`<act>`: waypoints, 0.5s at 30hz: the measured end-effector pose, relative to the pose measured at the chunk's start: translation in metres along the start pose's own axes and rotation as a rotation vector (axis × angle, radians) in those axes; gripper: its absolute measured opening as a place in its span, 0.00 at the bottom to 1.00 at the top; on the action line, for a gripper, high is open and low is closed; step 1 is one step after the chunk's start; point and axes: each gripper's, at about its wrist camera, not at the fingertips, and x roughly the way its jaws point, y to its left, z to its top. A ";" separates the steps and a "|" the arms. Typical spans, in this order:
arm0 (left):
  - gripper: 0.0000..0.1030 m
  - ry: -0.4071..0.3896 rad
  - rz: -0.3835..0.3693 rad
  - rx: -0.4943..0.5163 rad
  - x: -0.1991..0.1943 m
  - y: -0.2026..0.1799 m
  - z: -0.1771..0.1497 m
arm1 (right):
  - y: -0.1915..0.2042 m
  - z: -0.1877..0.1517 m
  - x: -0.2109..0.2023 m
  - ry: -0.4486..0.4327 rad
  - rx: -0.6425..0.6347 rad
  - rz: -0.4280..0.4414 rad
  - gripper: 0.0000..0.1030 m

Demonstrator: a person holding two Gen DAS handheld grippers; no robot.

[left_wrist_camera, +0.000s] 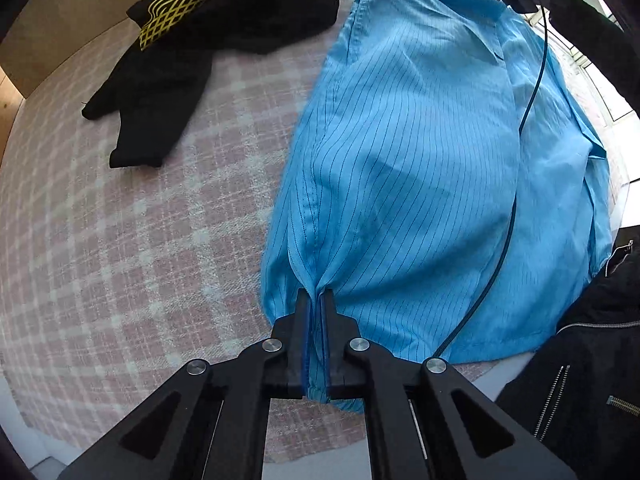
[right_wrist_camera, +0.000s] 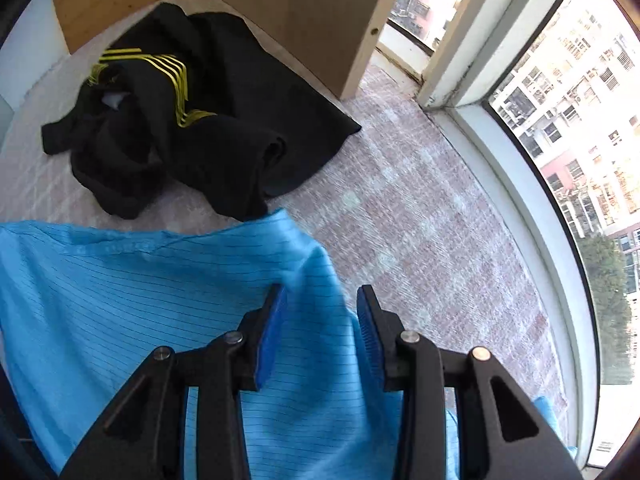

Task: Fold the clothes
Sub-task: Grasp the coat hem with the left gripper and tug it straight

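Blue pinstriped garment (left_wrist_camera: 420, 152) lies across the checked desk (left_wrist_camera: 140, 240), its hem pinched in the left tool (left_wrist_camera: 317, 300), the right tool (right_wrist_camera: 322, 300) apart over its far edge, a black top (right_wrist_camera: 200, 120) beside.

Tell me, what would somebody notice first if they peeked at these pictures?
The bright blue pinstriped garment grabs the eye first, spread over the pink checked cloth, with the left gripper pinching its near edge. Next comes the crumpled black garment with yellow stripes, lying at the far side beside a wooden panel. The right gripper hangs open over the blue fabric's corner, near a big window.
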 end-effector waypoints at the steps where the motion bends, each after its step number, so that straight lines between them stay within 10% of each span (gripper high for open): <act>1: 0.04 0.004 0.004 0.000 0.001 0.000 -0.001 | 0.008 0.001 -0.002 -0.003 -0.016 0.047 0.35; 6: 0.13 0.027 0.021 -0.001 0.006 0.002 -0.006 | 0.026 0.004 0.028 0.091 -0.116 -0.034 0.35; 15: 0.40 -0.040 0.108 0.008 -0.035 0.004 -0.012 | -0.053 -0.038 -0.072 -0.118 0.154 -0.116 0.35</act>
